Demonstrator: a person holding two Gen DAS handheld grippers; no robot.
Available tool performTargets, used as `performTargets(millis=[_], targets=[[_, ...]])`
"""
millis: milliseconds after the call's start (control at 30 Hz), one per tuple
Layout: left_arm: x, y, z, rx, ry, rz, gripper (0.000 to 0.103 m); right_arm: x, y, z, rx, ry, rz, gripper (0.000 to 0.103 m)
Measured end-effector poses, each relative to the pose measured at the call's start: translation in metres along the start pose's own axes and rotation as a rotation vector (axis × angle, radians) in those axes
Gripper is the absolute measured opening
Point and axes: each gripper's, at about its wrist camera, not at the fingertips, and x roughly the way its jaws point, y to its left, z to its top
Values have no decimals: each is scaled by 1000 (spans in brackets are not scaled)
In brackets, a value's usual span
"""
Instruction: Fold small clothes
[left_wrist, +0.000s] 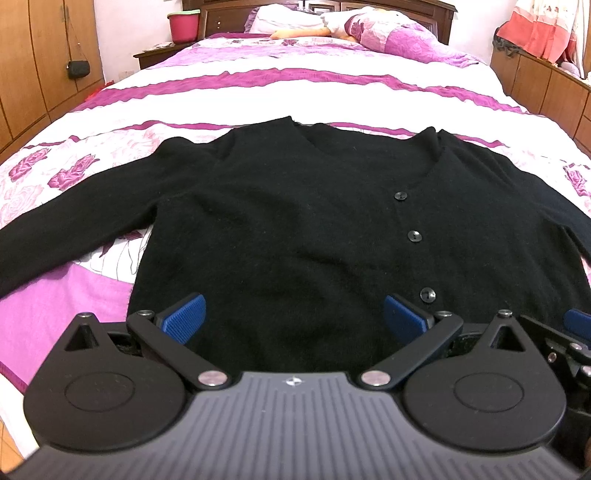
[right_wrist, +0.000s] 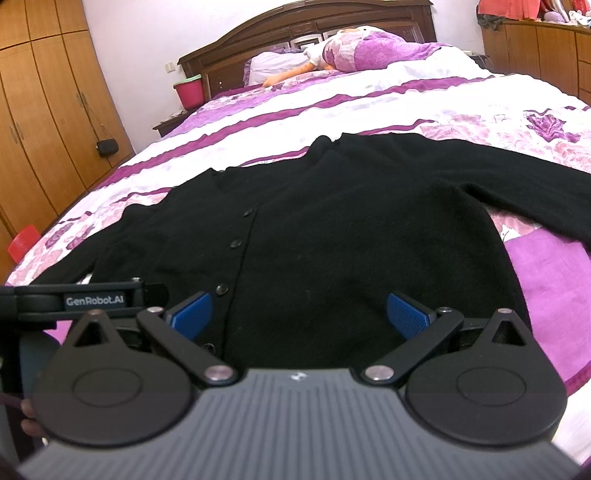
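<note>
Cardigan (left_wrist: 295, 221) flat on bed (left_wrist: 295, 88), tongs spread

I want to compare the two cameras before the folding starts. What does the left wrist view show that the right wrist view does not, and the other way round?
Only the left wrist view: the cardigan's left sleeve lying out over the bedspread, and orange cloth on the right-hand cabinet.

Only the right wrist view: the cardigan's right sleeve, a red object beside the bed, and the other tool's GenRobot.AI label.

Both: the black cardigan spread flat, buttoned, on the purple floral bedspread, the pink bucket, the headboard, and each view's own claw open above the hem: left claw, right claw.
</note>
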Motion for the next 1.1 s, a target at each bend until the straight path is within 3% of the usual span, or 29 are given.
performTargets(millis=[533,800,1100], targets=[[0,-2,2,-8,6,5,103,-10,-31,10,81,-23,-9,103],[2,3,8,-33,-4,17,103,-14,-79,22,159,-62,-97,103],[23,7,13,-73,3,52,103,-2,-165,28,450,-86,-127,103]])
